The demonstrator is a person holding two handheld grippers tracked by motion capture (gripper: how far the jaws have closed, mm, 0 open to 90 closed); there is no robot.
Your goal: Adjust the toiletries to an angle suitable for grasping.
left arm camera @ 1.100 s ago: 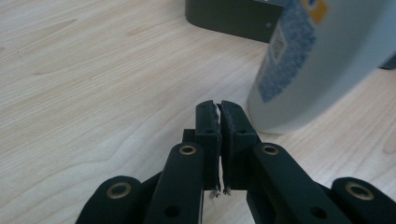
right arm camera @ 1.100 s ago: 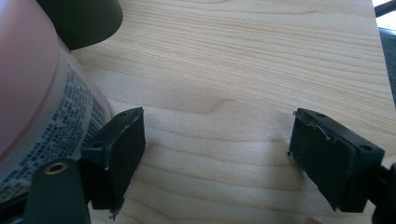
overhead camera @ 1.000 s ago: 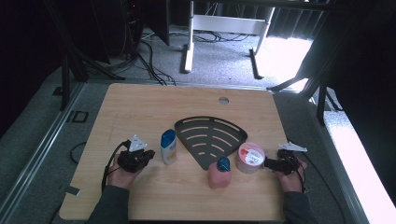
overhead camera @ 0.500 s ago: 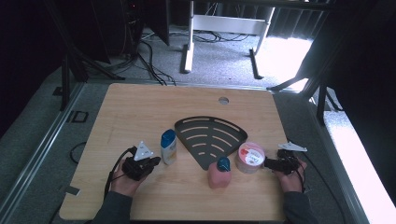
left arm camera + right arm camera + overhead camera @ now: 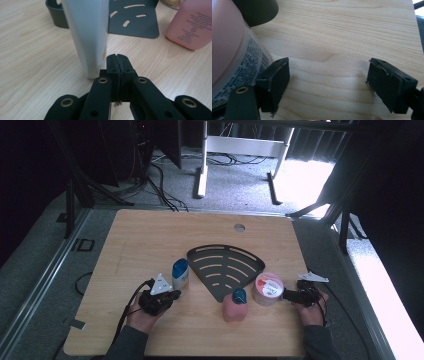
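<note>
My left fingers [image 5: 117, 65] pressed together just beside white bottle [image 5: 87, 37]; right fingers [image 5: 329, 86] spread, empty, pink tub [image 5: 234, 65] alongside; high view adds wooden surface [image 5: 150, 240], grey carpet [image 5: 165, 180].

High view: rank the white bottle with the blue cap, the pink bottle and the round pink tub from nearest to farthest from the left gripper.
1. White bottle with the blue cap: upright just beside the left gripper, at the tips of its shut jaws.
2. Pink bottle: toward the table's middle, at the black slotted tray's near corner.
3. Round pink tub: farthest, by the right gripper.
</note>
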